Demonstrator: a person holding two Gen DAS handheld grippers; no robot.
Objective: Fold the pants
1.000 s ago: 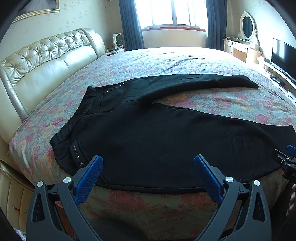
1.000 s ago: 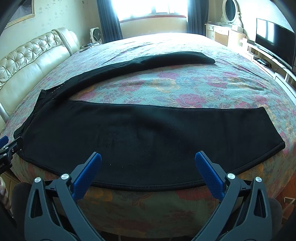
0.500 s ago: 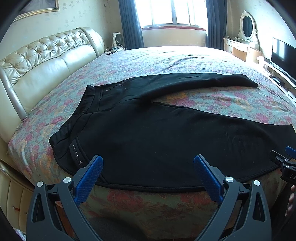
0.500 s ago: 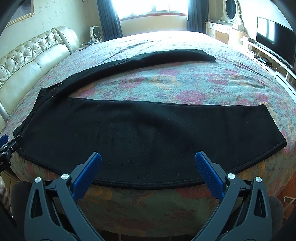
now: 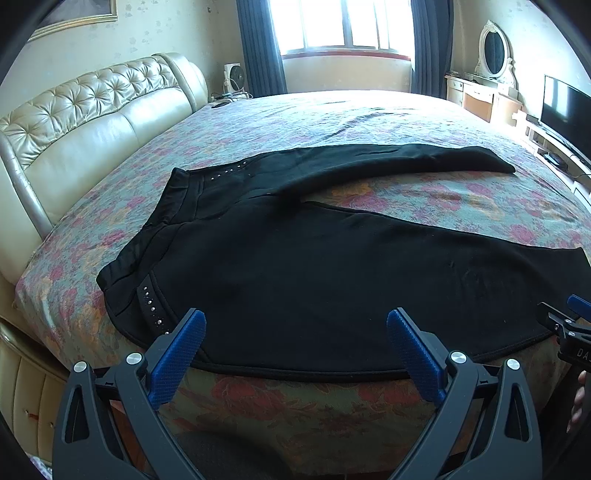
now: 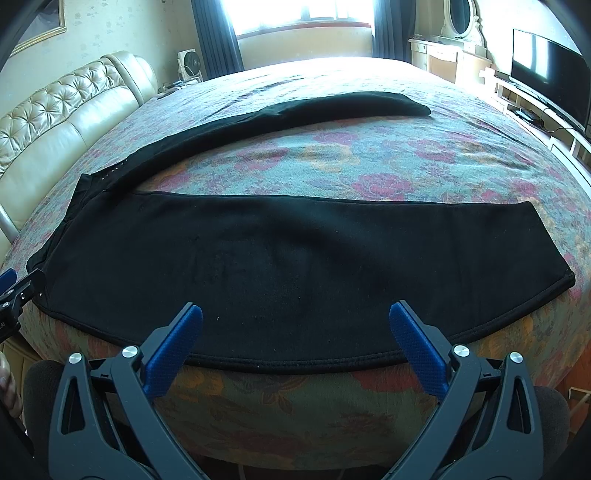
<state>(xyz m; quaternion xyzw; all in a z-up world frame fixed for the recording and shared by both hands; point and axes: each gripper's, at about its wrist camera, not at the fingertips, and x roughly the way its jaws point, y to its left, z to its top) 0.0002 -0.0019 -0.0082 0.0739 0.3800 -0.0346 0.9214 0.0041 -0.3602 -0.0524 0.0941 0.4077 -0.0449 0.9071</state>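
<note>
At my far left stood the tufted cream headboard point(image 5: 92, 110), and the floral bedspread point(image 5: 332, 118) ran bare and flat from it toward the window point(image 5: 343, 26). The black pants point(image 5: 314, 266) lay spread flat on that bedspread, waistband point(image 5: 147, 258) toward the headboard, studs showing near the corner, and the two legs split in a V: the far leg point(image 6: 314, 107) reached out across the bed, the near leg point(image 6: 295, 266) ran along the bed's front edge with its bound hem just at the drop. My left gripper point(image 5: 295, 332) hung wide open, blue pads well apart, holding nothing, just short of the near edge by the waist. My right gripper point(image 6: 295, 325) was spread just as wide, empty too, poised before the near leg's lower half. Flowered cover lay open between the legs. Off right sat the dresser point(image 5: 480, 92) and the television point(image 6: 546, 59).
</note>
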